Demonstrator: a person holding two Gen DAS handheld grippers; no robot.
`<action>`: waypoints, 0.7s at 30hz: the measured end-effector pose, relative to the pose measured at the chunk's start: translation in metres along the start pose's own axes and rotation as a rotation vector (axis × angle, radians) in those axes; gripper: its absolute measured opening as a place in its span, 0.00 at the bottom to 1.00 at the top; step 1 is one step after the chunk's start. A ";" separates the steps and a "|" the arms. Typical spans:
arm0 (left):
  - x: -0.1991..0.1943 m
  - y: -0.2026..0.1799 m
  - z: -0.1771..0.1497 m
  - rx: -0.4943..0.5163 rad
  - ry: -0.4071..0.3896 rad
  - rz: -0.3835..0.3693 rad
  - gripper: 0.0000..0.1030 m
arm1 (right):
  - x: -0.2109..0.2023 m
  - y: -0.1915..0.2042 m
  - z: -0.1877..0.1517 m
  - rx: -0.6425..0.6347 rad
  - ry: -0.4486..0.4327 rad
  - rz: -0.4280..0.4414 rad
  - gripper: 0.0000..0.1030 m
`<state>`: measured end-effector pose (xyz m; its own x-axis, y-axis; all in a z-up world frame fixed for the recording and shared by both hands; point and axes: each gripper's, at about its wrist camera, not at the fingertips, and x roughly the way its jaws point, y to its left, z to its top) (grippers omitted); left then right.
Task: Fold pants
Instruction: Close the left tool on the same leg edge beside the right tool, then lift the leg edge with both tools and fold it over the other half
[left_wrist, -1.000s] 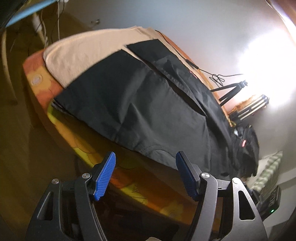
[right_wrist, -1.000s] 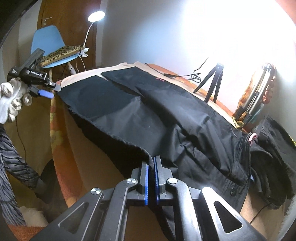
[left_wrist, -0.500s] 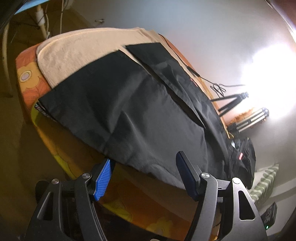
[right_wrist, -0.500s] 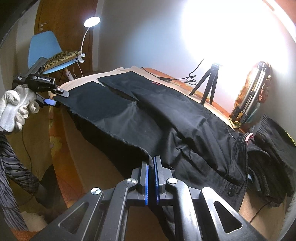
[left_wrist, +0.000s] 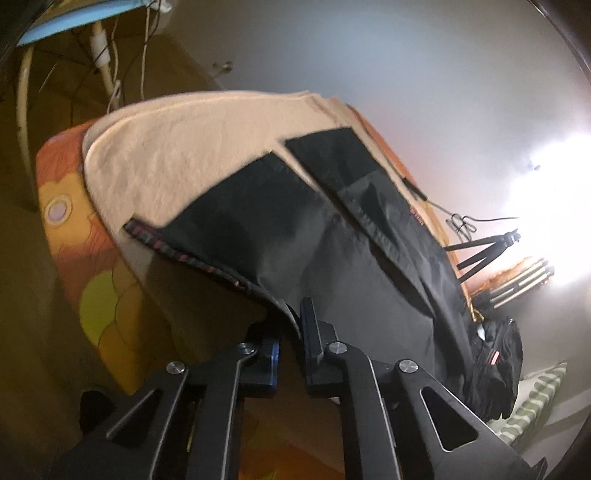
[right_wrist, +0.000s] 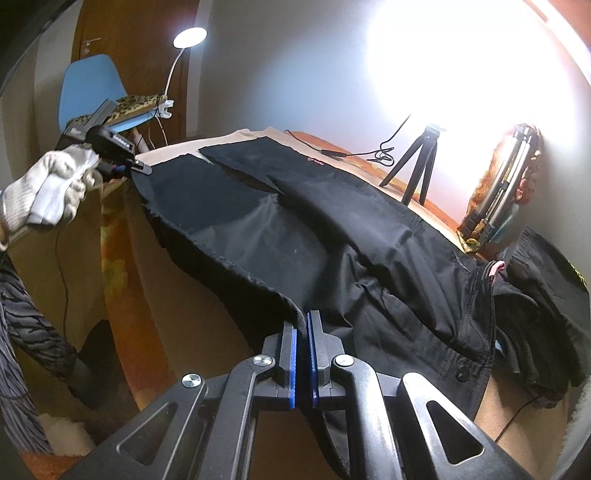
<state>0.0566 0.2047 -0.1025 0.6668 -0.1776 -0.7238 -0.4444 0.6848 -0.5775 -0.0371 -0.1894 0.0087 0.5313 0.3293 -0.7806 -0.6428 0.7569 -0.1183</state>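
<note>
Starting at the far left of the right wrist view, a white-gloved hand (right_wrist: 51, 192) is seen holding the left gripper (right_wrist: 142, 169) at the left end of the black pants (right_wrist: 332, 236), beside a blue chair (right_wrist: 90, 90) draped with a leopard-print cloth (right_wrist: 135, 105) and a lit gooseneck lamp (right_wrist: 190, 37). The left gripper's jaws have just been closing, and in its own view the left gripper (left_wrist: 291, 326) is drawn almost together on the near hem edge of the pants (left_wrist: 332, 266), whose fabric passes between the fingers and is lifted slightly off the bed. The pants are laid lengthwise across a beige towel (left_wrist: 207, 144) that covers an orange flowered bedspread (left_wrist: 66, 192), with the leg ends at the left and the waistband at the right. Further right, at the near edge of the bed, the right gripper (right_wrist: 301, 332) is seen with its blue pads (right_wrist: 293, 365) pressed nearly together on the near edge of the pants. Beyond the pants, a small black tripod (right_wrist: 419, 166) stands on the far side under a glaring light, and a folded tripod (right_wrist: 498, 199) leans against the wall. At the far right, a heap of dark clothing (right_wrist: 546, 302) is touched by the waistband.
</note>
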 end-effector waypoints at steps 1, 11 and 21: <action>-0.003 -0.002 0.000 0.009 -0.012 -0.009 0.05 | -0.001 0.002 -0.001 -0.008 -0.001 -0.006 0.02; -0.053 -0.035 0.008 0.131 -0.177 -0.102 0.02 | -0.038 0.038 -0.009 -0.133 -0.113 -0.134 0.01; -0.025 -0.011 0.007 0.077 -0.104 -0.074 0.02 | -0.018 0.033 -0.017 -0.146 -0.017 -0.100 0.01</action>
<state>0.0491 0.2068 -0.0753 0.7561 -0.1582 -0.6351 -0.3473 0.7254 -0.5942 -0.0773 -0.1796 0.0081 0.6054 0.2669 -0.7498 -0.6586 0.6970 -0.2836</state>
